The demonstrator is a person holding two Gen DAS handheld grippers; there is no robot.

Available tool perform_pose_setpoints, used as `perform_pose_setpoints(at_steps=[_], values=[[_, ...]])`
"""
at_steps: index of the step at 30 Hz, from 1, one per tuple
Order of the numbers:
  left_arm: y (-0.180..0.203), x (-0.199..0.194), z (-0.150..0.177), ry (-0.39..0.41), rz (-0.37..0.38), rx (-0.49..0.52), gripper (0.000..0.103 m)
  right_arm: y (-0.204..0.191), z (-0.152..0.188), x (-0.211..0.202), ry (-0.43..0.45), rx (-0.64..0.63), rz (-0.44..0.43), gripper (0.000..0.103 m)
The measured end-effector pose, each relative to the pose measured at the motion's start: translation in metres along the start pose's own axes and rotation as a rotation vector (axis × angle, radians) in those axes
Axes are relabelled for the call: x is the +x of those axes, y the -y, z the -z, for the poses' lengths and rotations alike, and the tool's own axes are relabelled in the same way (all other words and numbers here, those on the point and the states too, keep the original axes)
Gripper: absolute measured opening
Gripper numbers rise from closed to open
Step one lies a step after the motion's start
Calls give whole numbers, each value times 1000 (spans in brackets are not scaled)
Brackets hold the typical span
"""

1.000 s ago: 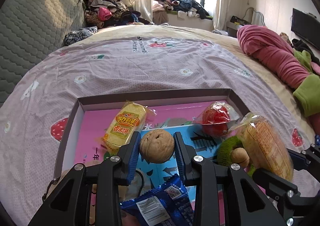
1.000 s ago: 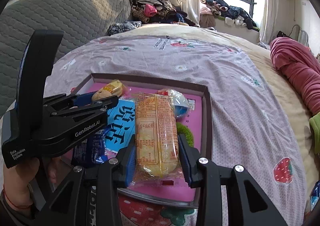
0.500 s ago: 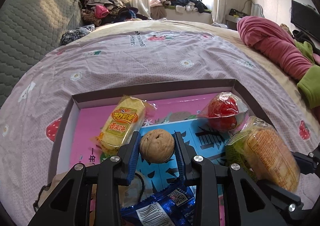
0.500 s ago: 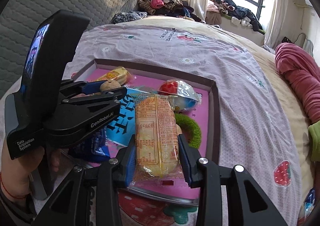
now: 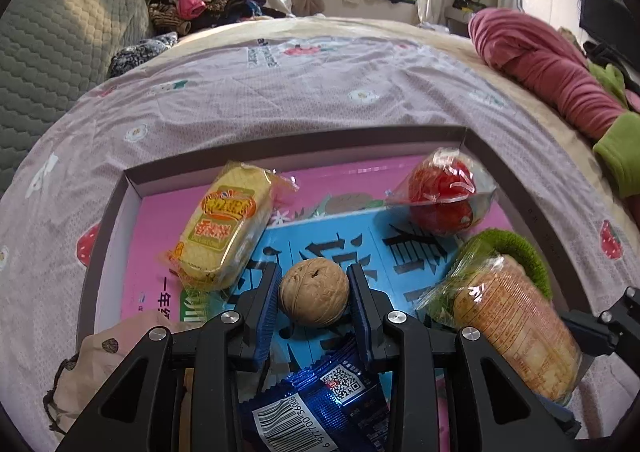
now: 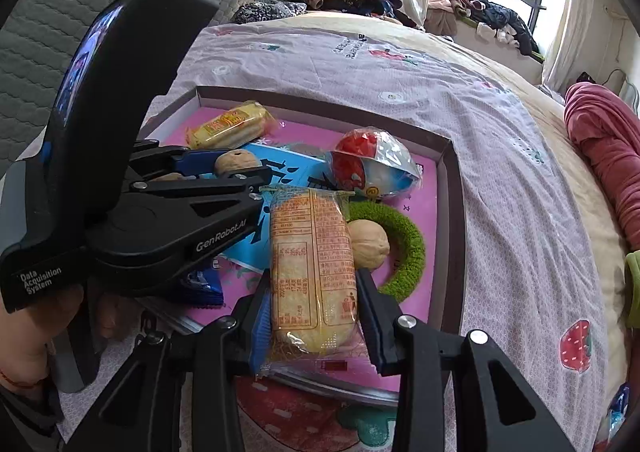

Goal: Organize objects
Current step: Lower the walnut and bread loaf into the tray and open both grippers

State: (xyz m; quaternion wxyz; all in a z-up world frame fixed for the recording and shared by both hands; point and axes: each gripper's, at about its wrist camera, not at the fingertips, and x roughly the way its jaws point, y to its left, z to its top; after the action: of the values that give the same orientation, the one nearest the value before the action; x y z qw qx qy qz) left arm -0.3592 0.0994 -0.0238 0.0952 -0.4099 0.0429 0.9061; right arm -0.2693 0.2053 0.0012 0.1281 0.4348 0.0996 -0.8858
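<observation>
My left gripper (image 5: 314, 292) is shut on a brown walnut (image 5: 314, 291) and holds it over the middle of the shallow box (image 5: 304, 142). The walnut also shows in the right wrist view (image 6: 236, 162). My right gripper (image 6: 314, 316) is shut on a wrapped yellow cake (image 6: 312, 272), held over the box's near right part. That cake shows in the left wrist view (image 5: 516, 328). In the box lie another wrapped yellow cake (image 5: 226, 228), a red snack bag (image 5: 442, 190), a green ring (image 6: 404, 248), a second walnut (image 6: 370, 246) and a blue packet (image 5: 320, 404).
The box (image 6: 450, 188) lies on a bed with a lilac strawberry-print sheet (image 5: 280, 92). A pink rolled blanket (image 5: 548, 64) lies at the right. A grey quilted headboard (image 5: 44, 48) and a clothes pile (image 5: 192, 8) are at the back left. A beige pouch (image 5: 112, 356) is at the box's near left.
Both grippers have moved forward and lower over the box, each still holding its item. The second walnut inside the green ring has come into view beside the right-held cake.
</observation>
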Motion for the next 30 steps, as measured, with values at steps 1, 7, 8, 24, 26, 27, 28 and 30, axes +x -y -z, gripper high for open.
perform_pose_setpoints(at_steps=[1,7,8,24,26,27,28,30], values=[[0,0,0,0,-1,0,35,0,0,0,-1,1,-1,39],[-3,1,0,-8,5,-13,40,0,3,2,-8,1,0,39],[-3,1,0,-9,4,-15,45,0,2,3,-7,2,2,39],[-3,2,1,-25,1,-13,70,2,2,6,-10,14,7,41],[-4,2,0,-27,-5,-14,71,1,2,5,-11,10,11,41],[-3,1,0,-30,-7,-13,72,2,2,5,-12,10,12,42],[-4,0,0,-30,-7,-14,73,2,2,4,-11,13,11,42],[-3,-4,-1,-25,-3,-16,75,3,2,3,-11,14,15,45]])
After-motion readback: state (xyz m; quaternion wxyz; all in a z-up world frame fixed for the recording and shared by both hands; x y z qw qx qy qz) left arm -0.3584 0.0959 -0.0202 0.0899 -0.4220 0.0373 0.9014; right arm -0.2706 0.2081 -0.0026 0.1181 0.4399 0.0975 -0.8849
